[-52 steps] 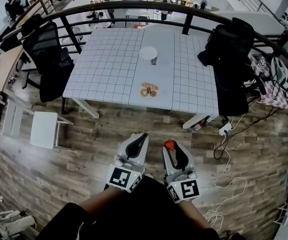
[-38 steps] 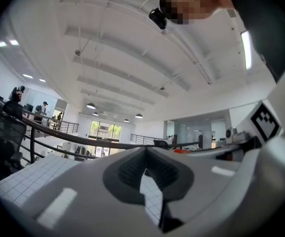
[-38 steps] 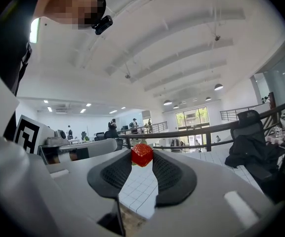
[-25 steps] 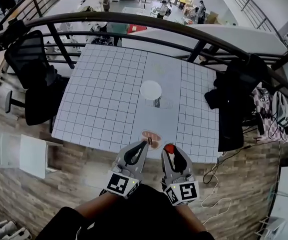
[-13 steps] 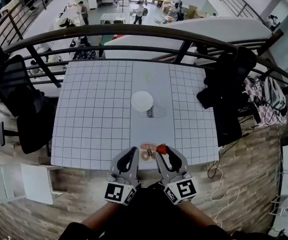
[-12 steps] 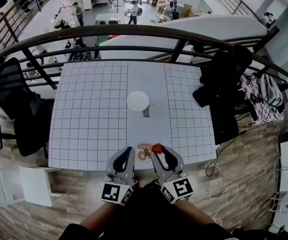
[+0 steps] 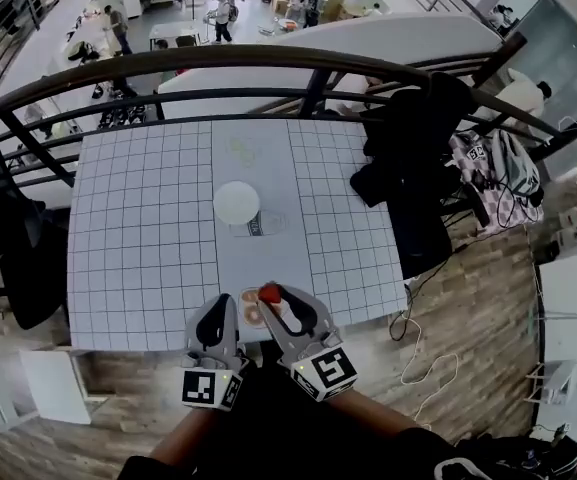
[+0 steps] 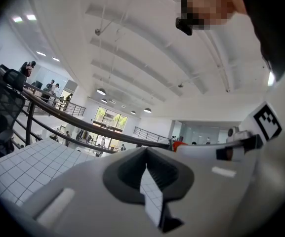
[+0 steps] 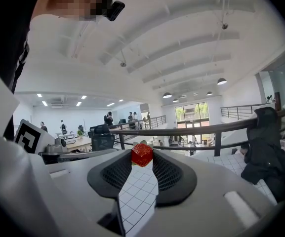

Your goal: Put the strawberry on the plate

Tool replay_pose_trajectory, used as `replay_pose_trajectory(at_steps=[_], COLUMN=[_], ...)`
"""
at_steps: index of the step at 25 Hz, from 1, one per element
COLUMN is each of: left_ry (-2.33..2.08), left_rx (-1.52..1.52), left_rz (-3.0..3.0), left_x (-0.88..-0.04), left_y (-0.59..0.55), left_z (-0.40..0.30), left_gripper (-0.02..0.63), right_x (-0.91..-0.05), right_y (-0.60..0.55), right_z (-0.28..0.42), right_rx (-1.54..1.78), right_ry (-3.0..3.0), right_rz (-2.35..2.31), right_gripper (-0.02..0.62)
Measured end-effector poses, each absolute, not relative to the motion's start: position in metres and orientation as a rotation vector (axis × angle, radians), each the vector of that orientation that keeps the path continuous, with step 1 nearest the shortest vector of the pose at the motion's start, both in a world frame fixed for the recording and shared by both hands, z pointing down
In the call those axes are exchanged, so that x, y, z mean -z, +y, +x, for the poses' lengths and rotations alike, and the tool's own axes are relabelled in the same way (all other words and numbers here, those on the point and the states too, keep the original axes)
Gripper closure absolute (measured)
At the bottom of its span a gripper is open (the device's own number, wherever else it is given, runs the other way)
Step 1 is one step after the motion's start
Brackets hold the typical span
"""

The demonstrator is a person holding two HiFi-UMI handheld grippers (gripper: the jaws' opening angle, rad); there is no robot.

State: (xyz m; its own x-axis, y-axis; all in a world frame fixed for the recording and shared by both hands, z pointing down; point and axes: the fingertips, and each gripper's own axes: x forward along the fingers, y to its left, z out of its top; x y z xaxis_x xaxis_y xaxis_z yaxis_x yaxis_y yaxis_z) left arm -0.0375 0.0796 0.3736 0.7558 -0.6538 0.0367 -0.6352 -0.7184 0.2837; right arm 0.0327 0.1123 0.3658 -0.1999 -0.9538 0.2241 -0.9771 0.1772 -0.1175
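Head view shows right hand-held gripper (image 7: 274, 306) clamping strawberry (image 7: 269, 294) at table (image 7: 138, 228) edge, left hand-held gripper (image 7: 216, 313) closed.

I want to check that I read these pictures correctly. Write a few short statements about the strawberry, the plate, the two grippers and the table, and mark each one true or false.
1. The right gripper holds the strawberry between its fingers. True.
2. The strawberry lies on the white plate. False: the plate has nothing on it, and the strawberry is in the right gripper.
3. The left gripper holds nothing. True.
4. The table has a plain red cover. False: its cover is white with a grid of squares.
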Motion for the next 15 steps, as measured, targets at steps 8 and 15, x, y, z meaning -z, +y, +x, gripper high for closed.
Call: replay_pose_trajectory(at_steps=[8, 15], left_ry=[-1.091, -1.113], left_rx=[0.035, 0.001], left_rz=[2.682, 2.678], left_x=[-0.373, -0.384], left_y=[0.029, 0.011], left_z=[0.0, 0.021], left_gripper=[0.597, 0.597], right_x=[-0.36, -0.371], right_y=[0.051, 0.032], right_z=[0.079, 0.105], right_rx=[-0.357, -0.399], right_ry=[-2.367, -2.386], right_rz=[1.901, 1.916], right_gripper=[0.465, 0.465])
